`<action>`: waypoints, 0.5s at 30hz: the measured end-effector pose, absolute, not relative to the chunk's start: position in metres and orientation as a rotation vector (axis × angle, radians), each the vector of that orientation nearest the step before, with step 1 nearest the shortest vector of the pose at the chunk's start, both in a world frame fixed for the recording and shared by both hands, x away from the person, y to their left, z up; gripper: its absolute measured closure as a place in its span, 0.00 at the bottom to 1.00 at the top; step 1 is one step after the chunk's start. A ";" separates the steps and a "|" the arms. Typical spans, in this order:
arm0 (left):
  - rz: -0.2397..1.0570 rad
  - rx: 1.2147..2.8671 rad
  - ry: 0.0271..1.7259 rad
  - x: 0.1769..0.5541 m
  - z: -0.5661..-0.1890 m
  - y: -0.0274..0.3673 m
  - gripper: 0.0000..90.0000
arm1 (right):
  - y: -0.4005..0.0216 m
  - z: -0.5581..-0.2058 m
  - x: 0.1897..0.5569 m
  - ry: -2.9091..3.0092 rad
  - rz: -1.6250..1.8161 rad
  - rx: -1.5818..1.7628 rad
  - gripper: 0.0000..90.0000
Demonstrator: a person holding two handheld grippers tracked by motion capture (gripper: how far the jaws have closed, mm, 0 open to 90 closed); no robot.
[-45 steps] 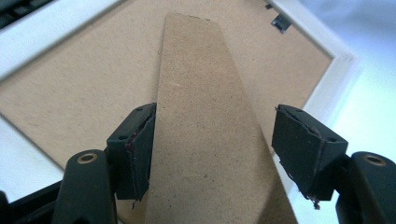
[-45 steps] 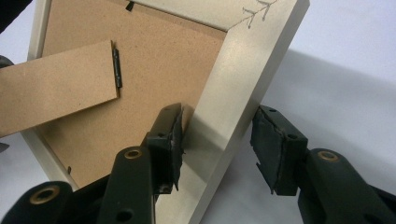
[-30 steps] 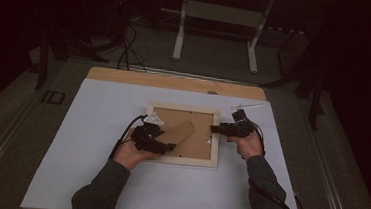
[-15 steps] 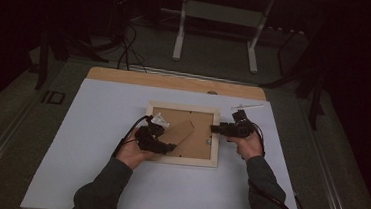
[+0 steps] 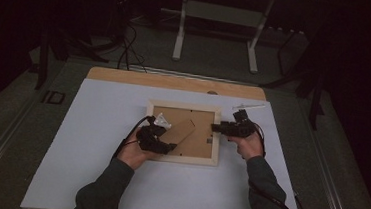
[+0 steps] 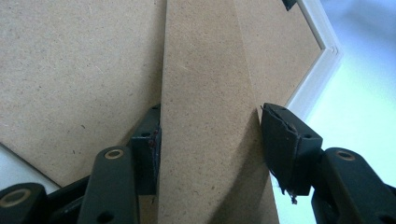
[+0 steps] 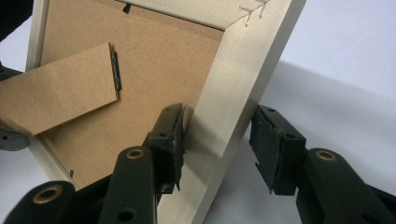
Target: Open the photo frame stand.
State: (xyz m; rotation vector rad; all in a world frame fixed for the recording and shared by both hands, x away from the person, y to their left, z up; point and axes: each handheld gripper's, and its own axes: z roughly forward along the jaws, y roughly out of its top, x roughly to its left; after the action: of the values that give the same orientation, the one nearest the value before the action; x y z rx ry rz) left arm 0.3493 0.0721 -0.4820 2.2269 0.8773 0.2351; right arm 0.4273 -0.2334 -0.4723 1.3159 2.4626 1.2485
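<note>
Picture frame (image 5: 182, 133), face down on white worktop (image 5: 91, 127) — stand flap (image 6: 210, 121) clasped by left tool (image 6: 212, 140), just closing; right tool (image 7: 217, 144) at 3 o'clock straddling frame rail, grip uncertain.

L gripper (image 5: 168, 142) at 7 o'clock, jaws pointing to 2, just been closing, now pinching frame's stand flap (image 6: 205, 116). R gripper (image 5: 217, 128) at 3 o'clock, pointing to 9, jaws straddling frame rail (image 7: 233, 107), outer pad clear of it. Forearms enter from 6.
</note>
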 end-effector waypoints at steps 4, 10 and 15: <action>0.259 2.231 0.877 0.350 -0.481 0.070 0.51 | -0.233 -0.470 0.427 2.449 1.242 1.306 0.61; 0.289 2.234 0.880 0.350 -0.480 0.068 0.51 | -0.232 -0.466 0.427 2.428 1.228 1.289 0.61; 0.306 2.240 0.874 0.351 -0.479 0.068 0.51 | -0.231 -0.463 0.426 2.415 1.223 1.274 0.62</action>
State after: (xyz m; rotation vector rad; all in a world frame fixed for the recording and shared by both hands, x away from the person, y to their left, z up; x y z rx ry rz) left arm 0.3511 0.0675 -0.4787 2.2399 0.8743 0.3060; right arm 0.4261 -0.2308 -0.4629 1.2743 2.4146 1.2233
